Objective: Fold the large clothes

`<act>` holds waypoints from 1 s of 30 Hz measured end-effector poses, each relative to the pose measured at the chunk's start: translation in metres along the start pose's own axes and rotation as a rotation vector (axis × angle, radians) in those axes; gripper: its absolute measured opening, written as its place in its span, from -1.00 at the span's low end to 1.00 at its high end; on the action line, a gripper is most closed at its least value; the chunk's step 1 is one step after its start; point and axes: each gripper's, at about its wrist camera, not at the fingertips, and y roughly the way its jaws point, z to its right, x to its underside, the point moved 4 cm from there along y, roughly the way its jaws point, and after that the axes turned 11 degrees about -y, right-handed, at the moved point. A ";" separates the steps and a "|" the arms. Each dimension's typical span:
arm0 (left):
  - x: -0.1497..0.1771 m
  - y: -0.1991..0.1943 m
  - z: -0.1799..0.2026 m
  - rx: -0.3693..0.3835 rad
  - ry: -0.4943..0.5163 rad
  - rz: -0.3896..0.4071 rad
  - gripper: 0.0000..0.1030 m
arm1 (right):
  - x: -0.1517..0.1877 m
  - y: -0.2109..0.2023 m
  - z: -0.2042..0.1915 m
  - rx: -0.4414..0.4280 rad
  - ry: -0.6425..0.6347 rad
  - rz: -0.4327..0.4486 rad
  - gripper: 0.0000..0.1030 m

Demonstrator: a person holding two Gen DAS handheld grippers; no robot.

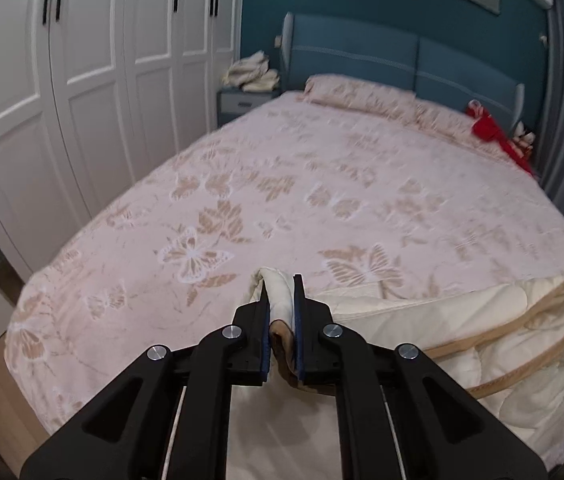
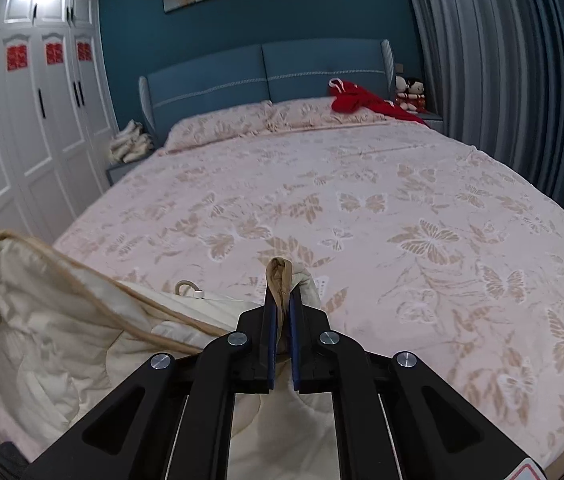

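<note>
A cream quilted cover with tan piping hangs between my two grippers over the foot of the bed. My left gripper is shut on one bunched edge of it, the fabric poking out past the fingertips. The cover spreads to the right in the left wrist view. My right gripper is shut on another tan-trimmed edge of the cream cover, which billows to the left in the right wrist view. A small cord loop shows on it.
The bed has a pink butterfly-print spread and pillows at the blue headboard. A red garment lies at the far right corner. White wardrobes line the left; grey curtains the right. Folded cloths sit on a nightstand.
</note>
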 end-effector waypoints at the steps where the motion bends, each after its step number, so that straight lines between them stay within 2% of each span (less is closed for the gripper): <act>1: 0.002 0.011 -0.001 -0.011 -0.002 -0.017 -0.80 | 0.000 0.008 -0.002 0.005 -0.004 -0.011 -0.88; 4: 0.012 0.038 -0.003 -0.036 -0.008 -0.064 -0.75 | 0.001 0.020 -0.006 0.017 -0.004 -0.015 -0.74; 6: 0.015 0.051 -0.002 -0.055 0.003 -0.095 -0.68 | -0.004 0.017 -0.006 0.057 -0.008 0.022 -0.55; 8: 0.013 0.055 -0.001 -0.070 -0.007 -0.093 -0.39 | -0.012 0.010 -0.003 0.104 -0.005 0.071 -0.31; 9: 0.005 0.045 -0.002 -0.105 -0.017 -0.022 0.08 | -0.016 0.005 -0.001 0.116 0.002 0.095 -0.27; 10: -0.002 0.036 -0.002 -0.115 -0.026 0.047 0.41 | -0.020 -0.002 0.000 0.118 0.006 0.116 -0.24; 11: -0.011 0.018 0.000 -0.084 -0.033 0.138 0.47 | -0.022 -0.005 0.000 0.114 0.003 0.124 -0.24; 12: -0.017 0.008 0.003 -0.055 -0.026 0.171 0.52 | -0.024 -0.010 -0.001 0.110 -0.006 0.132 -0.24; 16: -0.023 -0.010 0.013 -0.018 -0.008 0.146 0.52 | -0.011 -0.021 -0.014 0.089 -0.047 0.114 -0.24; 20: -0.010 -0.018 0.025 -0.002 0.045 0.126 0.52 | 0.008 -0.021 -0.030 0.066 -0.084 0.054 -0.24; 25: 0.026 -0.011 0.030 0.002 0.058 0.046 0.52 | 0.027 -0.014 -0.048 0.025 -0.130 0.000 -0.24; 30: 0.055 0.000 0.023 -0.022 0.074 0.013 0.52 | 0.044 0.000 -0.061 -0.014 -0.166 -0.019 -0.24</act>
